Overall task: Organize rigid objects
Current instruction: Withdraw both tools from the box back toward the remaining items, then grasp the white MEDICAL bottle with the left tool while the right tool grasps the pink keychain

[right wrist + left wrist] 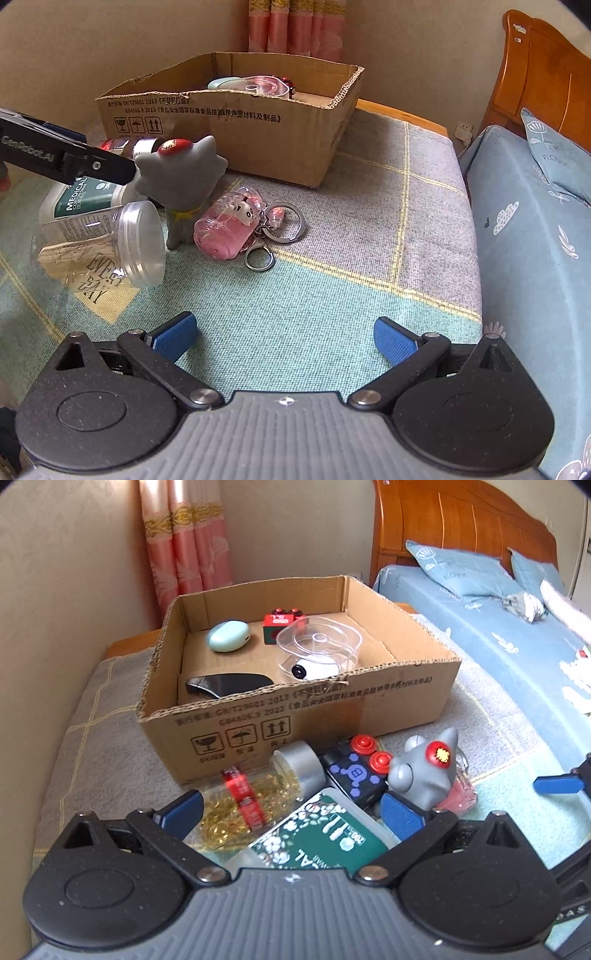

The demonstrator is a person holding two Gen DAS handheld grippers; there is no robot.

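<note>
**Hazards and Container Contents: Sorting into the Box**

**Gripper state.** The left gripper is spread wide, grasping nothing; its fingers straddle the green tub and the pill bottle. The right gripper is likewise released, over bare blanket.

**Location of items.** Unsorted items lie in a tight cluster on the blanket, just in front of the box: pill bottle, green tub, blue toy, grey figure, pink keychain and clear jar.

**Risks.**
- The cluster is crowded. Closing the left fingers here would likely catch two items at once, or nudge the bottle into rolling.
- The grey figure stands upright, touching its neighbours; a side knock would probably topple it.
- The keychain's loose rings could snag a finger.
- The clear jar lies on its side and may roll.

**Containers.**
- Box: holds a mint case, red block, clear tub, white camera and black mouse.
- Pill bottle: partly full of yellow capsules.
- Clear jar: appears empty.
</note>
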